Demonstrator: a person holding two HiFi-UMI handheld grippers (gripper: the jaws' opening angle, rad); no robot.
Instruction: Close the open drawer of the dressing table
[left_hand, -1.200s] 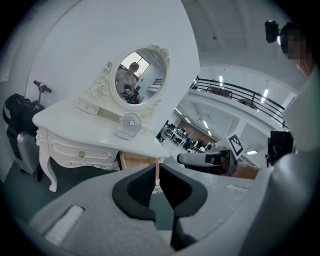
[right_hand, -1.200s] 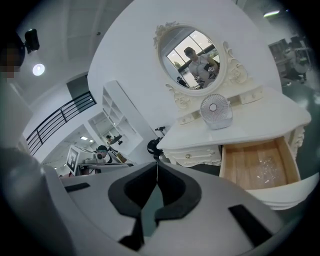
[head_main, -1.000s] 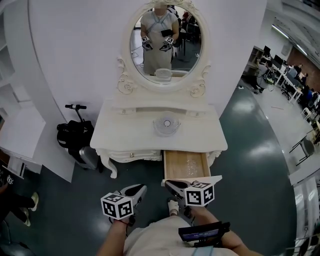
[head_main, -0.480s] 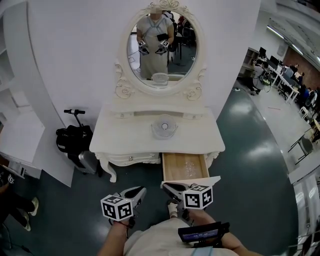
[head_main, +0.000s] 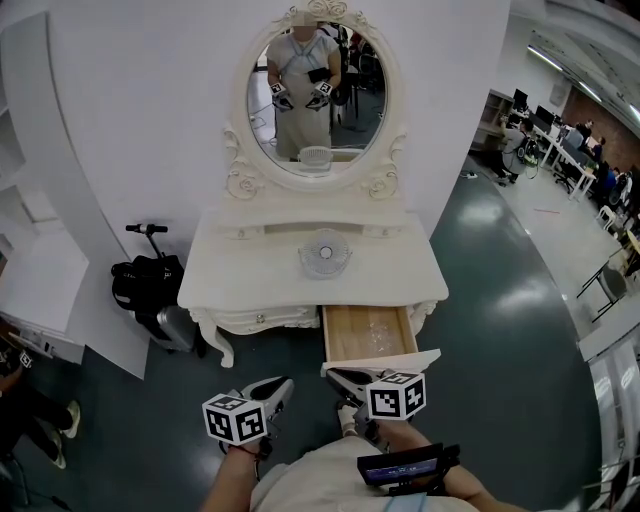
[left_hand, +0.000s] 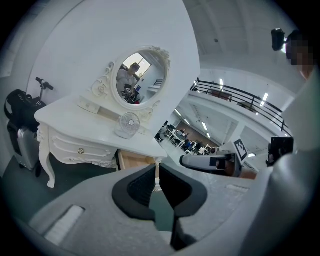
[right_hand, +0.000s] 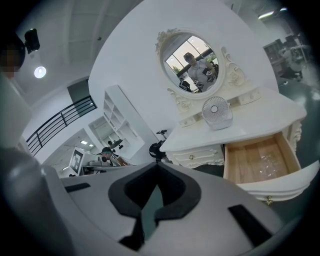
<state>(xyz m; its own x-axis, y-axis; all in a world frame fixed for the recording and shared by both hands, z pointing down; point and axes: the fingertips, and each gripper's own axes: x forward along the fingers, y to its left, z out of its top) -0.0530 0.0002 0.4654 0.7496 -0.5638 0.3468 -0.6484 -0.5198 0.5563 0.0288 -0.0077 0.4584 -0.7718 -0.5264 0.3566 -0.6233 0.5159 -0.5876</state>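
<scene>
The left tool (head_main: 281, 382) and the right tool (head_main: 336, 374) are held side by side, low in front of the person's body, both pointing at the table (head_main: 240, 272). The left tool's jaws stand almost together, with only a thin slit between them and nothing in it. The right tool's jaws meet at the tips and are empty. The right tool sits just before the white front of the drawer (head_main: 366, 332), and no contact shows.

The drawer is on the table's right side and is pulled well out, baring its wooden bottom. Something clear glints inside, too small to tell. The drawer to its left is shut.

A small white fan (head_main: 325, 252) stands on the tabletop. Behind it, the oval mirror (head_main: 316, 95) reflects the person holding both tools. A black bag (head_main: 140, 278) sits on the floor left of the table.
</scene>
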